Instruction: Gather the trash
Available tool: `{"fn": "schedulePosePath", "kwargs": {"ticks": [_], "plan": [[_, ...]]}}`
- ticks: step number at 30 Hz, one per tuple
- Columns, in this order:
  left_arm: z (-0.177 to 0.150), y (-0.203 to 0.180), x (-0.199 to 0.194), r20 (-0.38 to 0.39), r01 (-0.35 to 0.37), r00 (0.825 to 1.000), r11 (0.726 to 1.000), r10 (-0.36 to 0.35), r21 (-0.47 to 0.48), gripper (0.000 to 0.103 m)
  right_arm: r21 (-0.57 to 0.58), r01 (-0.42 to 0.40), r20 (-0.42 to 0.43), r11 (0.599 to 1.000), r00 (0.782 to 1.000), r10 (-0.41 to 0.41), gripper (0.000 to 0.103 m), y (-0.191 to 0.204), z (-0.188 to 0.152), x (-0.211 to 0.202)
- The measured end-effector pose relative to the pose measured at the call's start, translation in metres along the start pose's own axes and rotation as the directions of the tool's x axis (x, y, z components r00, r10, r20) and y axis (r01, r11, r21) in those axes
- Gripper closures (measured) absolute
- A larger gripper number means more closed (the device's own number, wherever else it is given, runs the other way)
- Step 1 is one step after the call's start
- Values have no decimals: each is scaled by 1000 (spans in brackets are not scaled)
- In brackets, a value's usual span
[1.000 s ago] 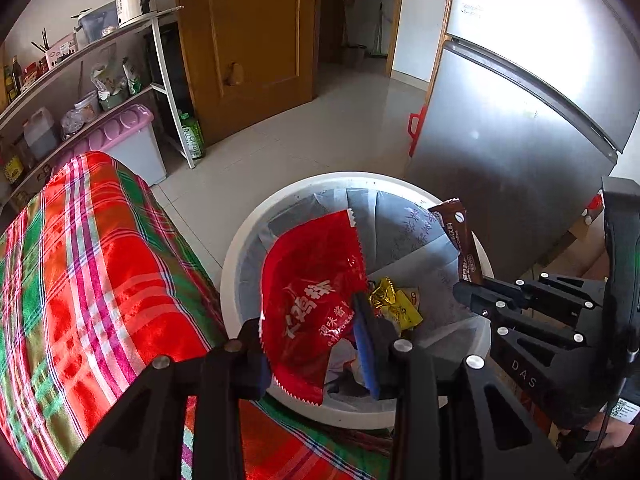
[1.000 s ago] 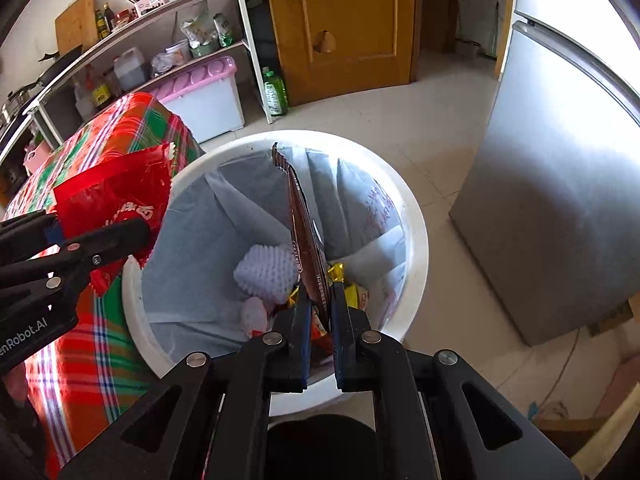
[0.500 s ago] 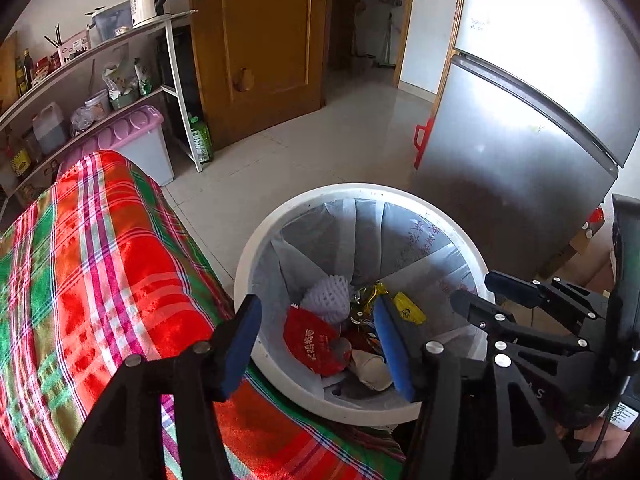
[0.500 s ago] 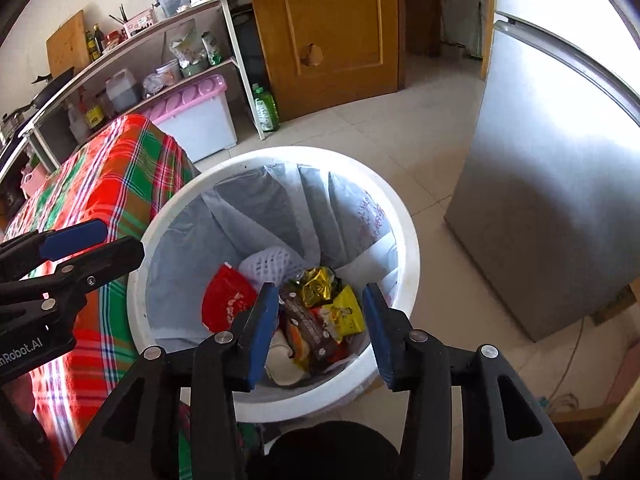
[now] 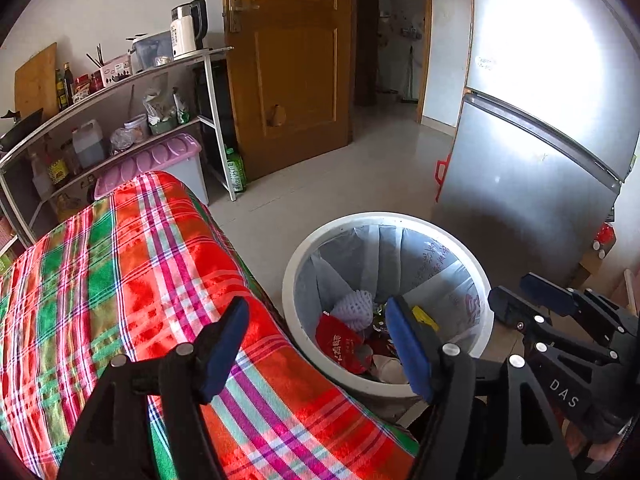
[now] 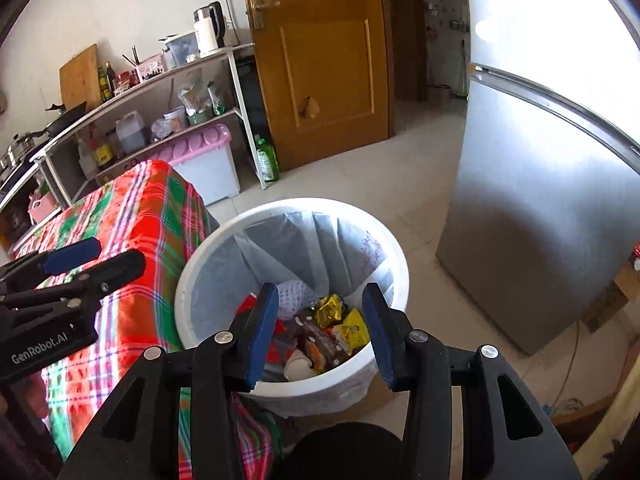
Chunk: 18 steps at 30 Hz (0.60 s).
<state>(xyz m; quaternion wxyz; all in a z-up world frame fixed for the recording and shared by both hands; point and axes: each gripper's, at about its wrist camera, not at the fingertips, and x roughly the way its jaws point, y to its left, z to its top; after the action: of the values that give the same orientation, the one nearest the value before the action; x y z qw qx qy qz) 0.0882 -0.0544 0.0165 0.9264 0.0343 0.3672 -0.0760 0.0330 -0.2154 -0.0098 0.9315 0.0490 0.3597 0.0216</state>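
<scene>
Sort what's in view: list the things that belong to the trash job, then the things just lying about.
Job: white bin, red wrapper, brown wrapper, yellow wrappers, left gripper with jaws opening and empty, right gripper open and empty.

Lying about: kettle, fridge, pink-lidded box, green bottle.

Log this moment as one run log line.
left hand-held gripper: opening, empty | right hand-held gripper: open, empty | red wrapper: in bin | brown wrapper: in bin
</scene>
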Motion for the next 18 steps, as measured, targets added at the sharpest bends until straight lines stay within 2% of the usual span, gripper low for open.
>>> {"fn": "schedulePosePath", "kwargs": {"ticks": [3, 18], "plan": [[-8, 1, -6, 5, -17, 1000, 1000, 17, -3, 30, -6, 32, 30, 999, 999, -31, 58, 6, -5, -9], [-24, 8, -22, 21, -17, 1000, 999, 17, -42, 30, -1, 29, 65, 1000, 997, -29, 58, 20, -22, -30]]}}
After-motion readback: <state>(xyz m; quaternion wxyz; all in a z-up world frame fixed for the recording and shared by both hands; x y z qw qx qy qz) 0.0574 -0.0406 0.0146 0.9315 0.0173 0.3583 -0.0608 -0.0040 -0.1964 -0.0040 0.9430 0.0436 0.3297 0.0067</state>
